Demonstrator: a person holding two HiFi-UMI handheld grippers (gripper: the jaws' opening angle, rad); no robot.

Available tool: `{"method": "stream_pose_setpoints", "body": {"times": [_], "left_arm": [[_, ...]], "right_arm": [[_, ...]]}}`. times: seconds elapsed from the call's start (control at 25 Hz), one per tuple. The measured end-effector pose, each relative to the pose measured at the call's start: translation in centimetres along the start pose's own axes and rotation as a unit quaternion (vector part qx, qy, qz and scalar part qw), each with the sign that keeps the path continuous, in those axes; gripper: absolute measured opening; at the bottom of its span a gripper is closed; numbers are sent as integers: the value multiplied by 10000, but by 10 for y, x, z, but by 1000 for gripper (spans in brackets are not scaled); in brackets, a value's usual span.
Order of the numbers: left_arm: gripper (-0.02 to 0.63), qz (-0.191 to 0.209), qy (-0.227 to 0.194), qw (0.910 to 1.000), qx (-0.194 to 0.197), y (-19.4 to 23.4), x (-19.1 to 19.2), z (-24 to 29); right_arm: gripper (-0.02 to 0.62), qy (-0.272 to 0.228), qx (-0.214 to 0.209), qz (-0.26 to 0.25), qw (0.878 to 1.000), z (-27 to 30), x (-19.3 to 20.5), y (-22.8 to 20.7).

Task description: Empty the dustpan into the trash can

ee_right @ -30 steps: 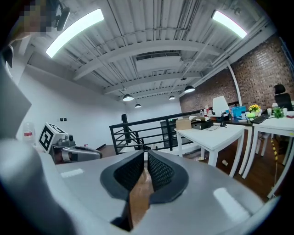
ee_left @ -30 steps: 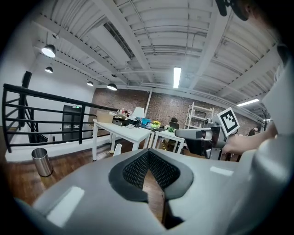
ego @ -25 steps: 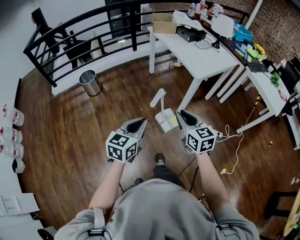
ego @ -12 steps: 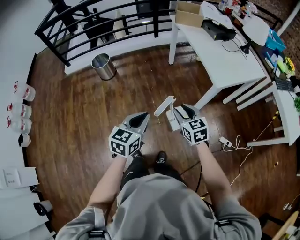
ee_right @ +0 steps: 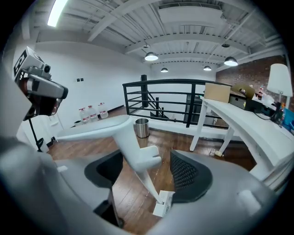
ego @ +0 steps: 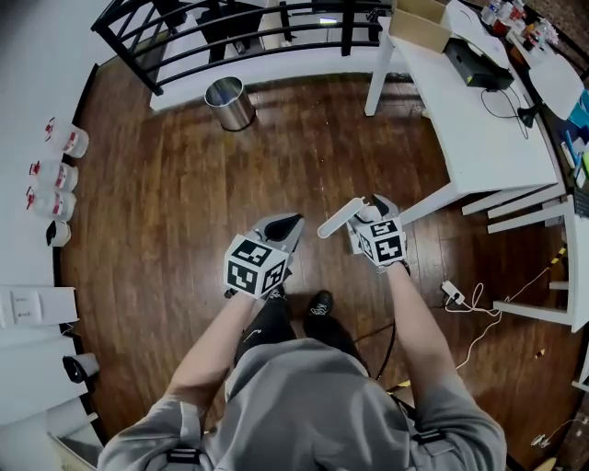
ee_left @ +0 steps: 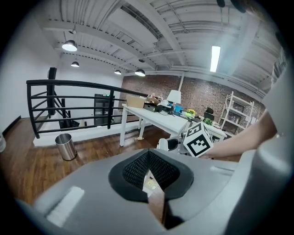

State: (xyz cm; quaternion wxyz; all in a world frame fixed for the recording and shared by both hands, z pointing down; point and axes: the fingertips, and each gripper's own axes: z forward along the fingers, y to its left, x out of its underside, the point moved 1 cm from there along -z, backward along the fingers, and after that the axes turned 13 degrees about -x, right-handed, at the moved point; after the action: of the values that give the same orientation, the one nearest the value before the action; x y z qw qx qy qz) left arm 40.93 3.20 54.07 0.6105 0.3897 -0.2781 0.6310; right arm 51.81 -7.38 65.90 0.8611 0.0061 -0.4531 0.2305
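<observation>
The white dustpan's handle [ego: 339,220] slants up to the left in the head view, and its pan is hidden under my right gripper [ego: 372,217]. In the right gripper view the dustpan handle [ee_right: 102,128] crosses between the two jaws. The right gripper [ee_right: 146,159] is opening, with a gap on each side of the handle's neck, so the pads are not pressing it. My left gripper [ego: 286,226] hangs just left of the handle, shut with nothing in it [ee_left: 149,170]. The steel trash can [ego: 229,102] stands far ahead near the railing, also seen as a trash can [ee_right: 142,128] past the handle.
A white desk [ego: 479,101] with a box and gear stands at the right, its legs close to the dustpan. A black railing [ego: 230,28] closes the far side. Bottles [ego: 53,175] line the left wall. A power strip and cable [ego: 451,292] lie right of my shoes.
Both grippers moved forward and down to the dustpan. The right gripper's jaws spread wide around the handle. The left gripper closed in beside it, still shut.
</observation>
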Motion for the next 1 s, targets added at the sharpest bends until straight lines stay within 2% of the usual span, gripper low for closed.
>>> {"method": "stream_pose_setpoints", "body": {"times": [0.12,0.24,0.56,0.8,1.0], "left_arm": [[0,-105,97,9998,-127,11,6,-2],[0,-186,100,9996,-182,21,8,-3],[0,-454,81,9981,-412,51,12,-12],[0,-488,86,9977,-473,66,15,-22],[0,-433,-131,9972,-603,102,-2,-37]], "right_arm": [[290,153,-174,-134,9996,21,2,-5],[212,186,-265,-386,9987,30,2,-8],[199,121,-259,-644,9975,33,-7,3],[198,-149,-424,-704,9965,26,-45,27],[198,-285,-736,-1029,9916,31,-103,64]]}}
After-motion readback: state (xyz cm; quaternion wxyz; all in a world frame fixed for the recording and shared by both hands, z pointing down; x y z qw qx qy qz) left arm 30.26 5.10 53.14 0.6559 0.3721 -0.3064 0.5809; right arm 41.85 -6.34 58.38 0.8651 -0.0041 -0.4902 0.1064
